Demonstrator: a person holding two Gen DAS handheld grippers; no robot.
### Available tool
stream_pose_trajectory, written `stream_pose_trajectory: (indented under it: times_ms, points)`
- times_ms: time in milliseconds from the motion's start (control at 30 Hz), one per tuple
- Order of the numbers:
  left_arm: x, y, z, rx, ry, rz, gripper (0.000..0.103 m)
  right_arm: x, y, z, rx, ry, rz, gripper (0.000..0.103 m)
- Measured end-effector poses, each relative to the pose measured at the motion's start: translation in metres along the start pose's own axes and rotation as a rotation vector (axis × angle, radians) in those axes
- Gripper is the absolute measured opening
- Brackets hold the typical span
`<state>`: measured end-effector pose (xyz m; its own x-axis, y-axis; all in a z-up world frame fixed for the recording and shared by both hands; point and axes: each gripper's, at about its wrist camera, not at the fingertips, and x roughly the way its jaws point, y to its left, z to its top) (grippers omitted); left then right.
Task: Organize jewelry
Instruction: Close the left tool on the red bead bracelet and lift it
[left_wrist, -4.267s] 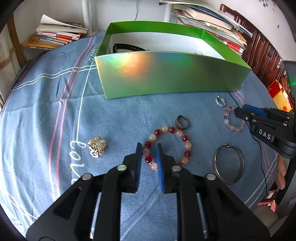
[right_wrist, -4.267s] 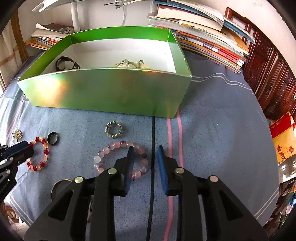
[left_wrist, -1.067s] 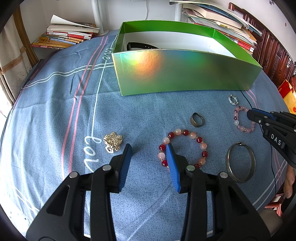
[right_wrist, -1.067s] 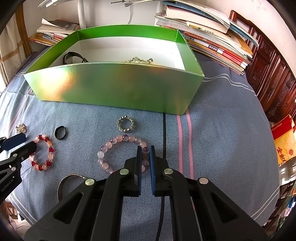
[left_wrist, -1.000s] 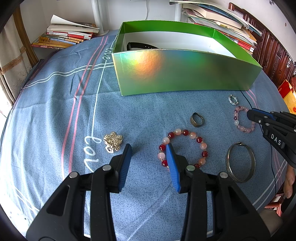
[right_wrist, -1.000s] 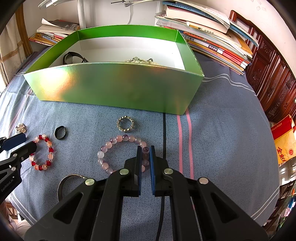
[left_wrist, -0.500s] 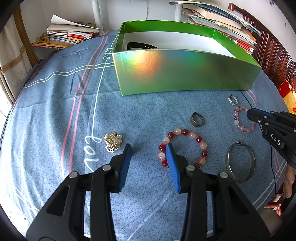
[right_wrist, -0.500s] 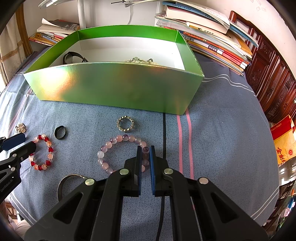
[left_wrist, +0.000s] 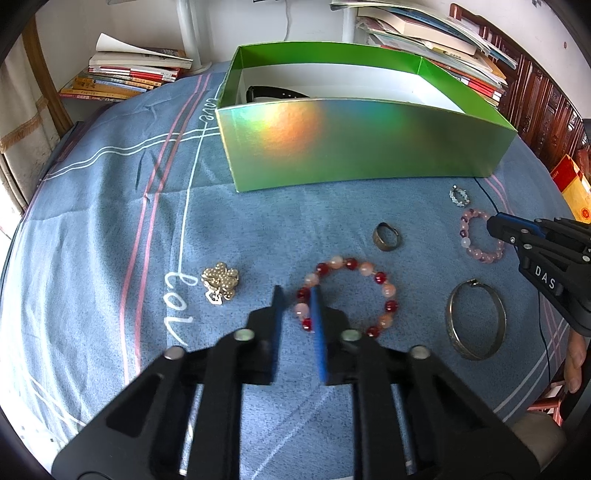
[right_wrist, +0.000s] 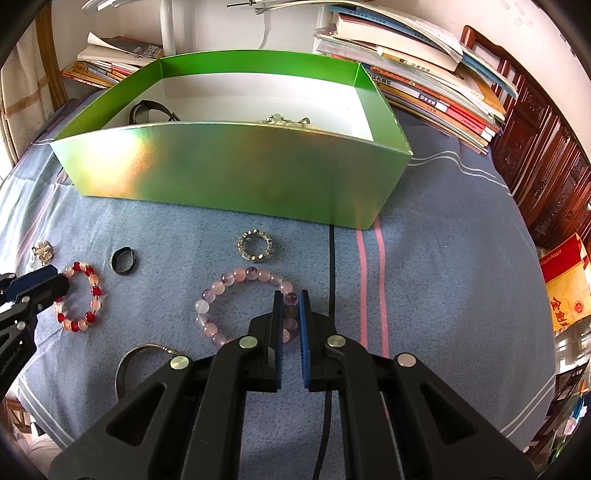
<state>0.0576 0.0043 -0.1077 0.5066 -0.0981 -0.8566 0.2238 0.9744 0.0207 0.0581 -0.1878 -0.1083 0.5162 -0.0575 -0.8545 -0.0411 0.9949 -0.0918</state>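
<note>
A red and peach bead bracelet (left_wrist: 384, 291) lies on the blue cloth. My left gripper (left_wrist: 295, 291) straddles its left side. The jaws are closing, blurred, with beads between the pads. A pink bead bracelet (right_wrist: 221, 288) lies to the right, and my right gripper (right_wrist: 291, 295) is shut on its right-hand beads. The green box (left_wrist: 362, 147) stands behind and holds a black strap (right_wrist: 147, 110) and pale jewelry (right_wrist: 284, 120). Loose on the cloth are a gold flower brooch (left_wrist: 220, 282), a dark ring (left_wrist: 386, 236), a sparkly ring (right_wrist: 255, 245) and a metal bangle (left_wrist: 474, 319).
Stacks of books (right_wrist: 424, 66) lie behind the box on the right and more books (left_wrist: 125, 74) at the back left. A black cable (right_wrist: 331, 258) runs across the cloth beside the right gripper. Dark wooden furniture (right_wrist: 546, 166) stands at the right edge.
The left gripper's jaws have narrowed from wide apart to close around the left beads of the red bracelet. The right gripper and all the jewelry stay where they were.
</note>
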Motion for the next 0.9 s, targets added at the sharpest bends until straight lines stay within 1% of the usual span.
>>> stream_pose_trajectory:
  times_ms: [33,100,667,767,900]
  points:
    - [0.000,0.000,0.000,0.002,0.000,-0.001,0.009,0.000,0.000,0.000,0.001,0.000,0.001,0.008]
    - [-0.001,-0.001,-0.001,0.002,0.001,0.001,0.008,0.000,0.000,-0.001,0.004,0.000,0.004,0.008]
    - [-0.008,0.001,0.001,0.005,-0.019,0.018,0.008,0.000,-0.002,0.001,0.015,-0.005,0.012,0.008]
    - [-0.014,0.004,0.005,0.001,-0.036,0.025,0.008,-0.008,-0.004,0.003,0.020,-0.027,0.020,0.008]
    - [-0.031,0.012,0.015,-0.014,-0.079,0.015,0.008,-0.030,-0.006,0.012,0.023,-0.089,0.035,0.008]
